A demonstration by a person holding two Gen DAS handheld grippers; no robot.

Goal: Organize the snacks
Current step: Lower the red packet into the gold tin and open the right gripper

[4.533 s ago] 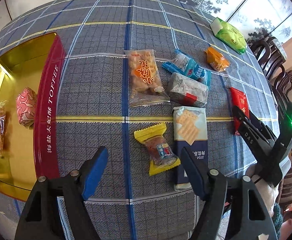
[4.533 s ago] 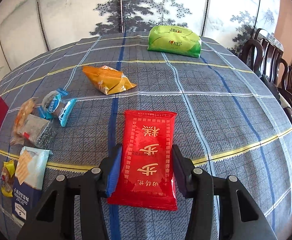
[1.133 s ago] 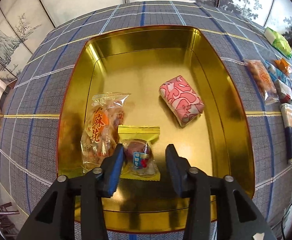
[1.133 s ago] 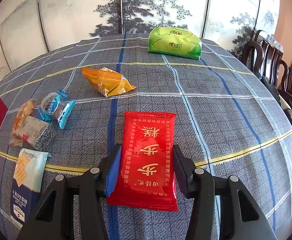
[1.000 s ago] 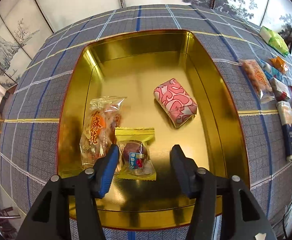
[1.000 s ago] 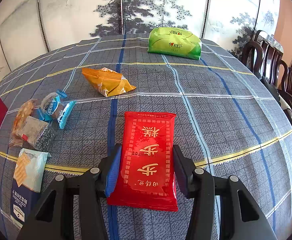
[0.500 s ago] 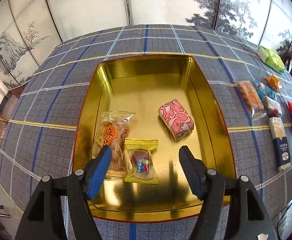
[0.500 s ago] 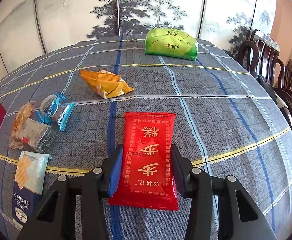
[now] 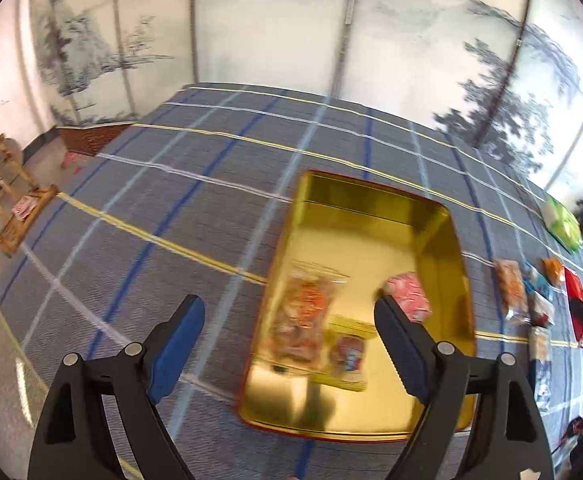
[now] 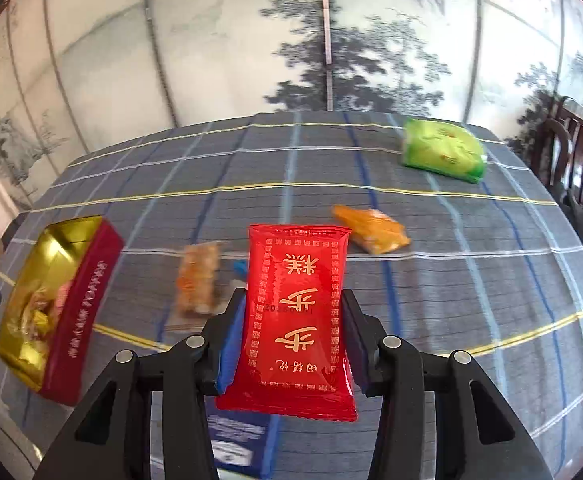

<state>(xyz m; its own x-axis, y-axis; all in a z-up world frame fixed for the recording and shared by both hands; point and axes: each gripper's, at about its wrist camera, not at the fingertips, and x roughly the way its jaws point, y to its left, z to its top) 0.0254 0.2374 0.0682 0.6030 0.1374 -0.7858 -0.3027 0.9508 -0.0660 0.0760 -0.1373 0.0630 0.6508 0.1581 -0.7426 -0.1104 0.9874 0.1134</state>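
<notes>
— So, how many snacks in the gold tin?
— Three. Left hand-held gripper opening wide, nothing between its jaws.
— Right one?
— Right hand-held gripper pinches one red packet, lifted above the desk

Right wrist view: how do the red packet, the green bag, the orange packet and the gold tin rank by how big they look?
1. red packet, though it is nearest the camera
2. gold tin
3. green bag, though it lies farthest
4. orange packet
</notes>
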